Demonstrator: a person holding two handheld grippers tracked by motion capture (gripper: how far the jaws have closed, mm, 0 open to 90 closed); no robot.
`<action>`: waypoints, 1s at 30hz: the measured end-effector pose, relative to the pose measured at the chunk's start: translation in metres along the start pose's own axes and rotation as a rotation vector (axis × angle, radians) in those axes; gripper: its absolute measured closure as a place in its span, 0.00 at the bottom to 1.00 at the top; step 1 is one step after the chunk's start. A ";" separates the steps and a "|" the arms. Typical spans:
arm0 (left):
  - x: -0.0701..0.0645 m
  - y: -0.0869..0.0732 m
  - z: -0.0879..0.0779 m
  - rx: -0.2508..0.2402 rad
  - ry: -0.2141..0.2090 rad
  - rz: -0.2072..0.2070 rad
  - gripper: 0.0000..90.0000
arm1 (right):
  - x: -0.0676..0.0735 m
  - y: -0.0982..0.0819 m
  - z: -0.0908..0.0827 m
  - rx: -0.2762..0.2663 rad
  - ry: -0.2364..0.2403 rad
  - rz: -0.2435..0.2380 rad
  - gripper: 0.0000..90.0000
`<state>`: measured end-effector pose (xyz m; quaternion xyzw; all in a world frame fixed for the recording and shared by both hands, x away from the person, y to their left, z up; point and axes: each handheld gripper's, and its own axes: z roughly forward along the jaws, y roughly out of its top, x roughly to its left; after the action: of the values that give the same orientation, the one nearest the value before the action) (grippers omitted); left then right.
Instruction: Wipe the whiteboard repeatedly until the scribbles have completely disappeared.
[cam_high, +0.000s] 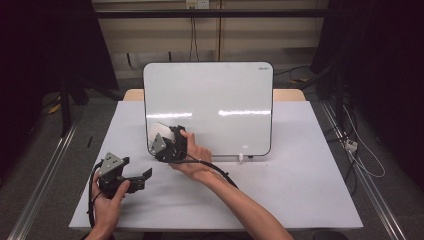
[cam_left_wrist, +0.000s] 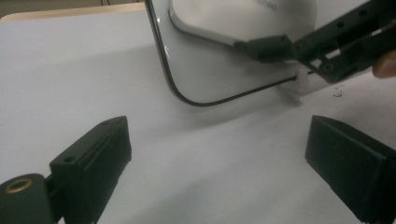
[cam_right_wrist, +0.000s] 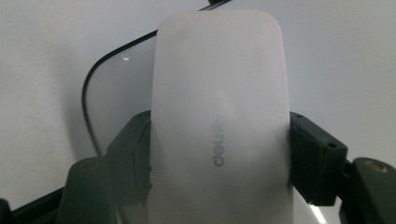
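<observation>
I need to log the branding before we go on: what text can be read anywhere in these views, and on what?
"deli": grey print on the back of the white eraser clamped in the right hand-held gripper.
Partial mirrored letters, roughly "neo": the eraser's reflection in the whiteboard, left gripper view; not fully readable.
Small mark at the whiteboard's top right corner, high view: too small to read.

The upright whiteboard (cam_high: 208, 107) blocks passage across the table's (cam_high: 300, 185) rear centre. The right gripper (cam_high: 159, 137) with its clamped eraser (cam_right_wrist: 219, 121) occupies the board's lower-left corner. Bare tabletop lies ahead of the spread left gripper (cam_left_wrist: 219, 158).
</observation>
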<state>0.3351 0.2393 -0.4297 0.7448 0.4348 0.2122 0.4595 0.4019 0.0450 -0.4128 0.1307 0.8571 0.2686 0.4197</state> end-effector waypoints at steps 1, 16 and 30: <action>0.000 0.000 0.000 0.001 0.000 -0.001 0.08 | 0.002 0.000 0.000 -0.003 0.005 -0.007 0.35; 0.003 -0.001 -0.002 -0.001 0.003 -0.003 0.08 | 0.008 -0.009 -0.006 0.012 0.058 -0.107 0.35; 0.001 -0.001 -0.002 -0.005 0.002 -0.002 0.08 | -0.021 -0.020 -0.015 0.042 -0.013 0.063 0.35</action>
<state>0.3343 0.2413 -0.4295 0.7430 0.4353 0.2137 0.4612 0.4028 0.0139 -0.4026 0.1683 0.8554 0.2627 0.4135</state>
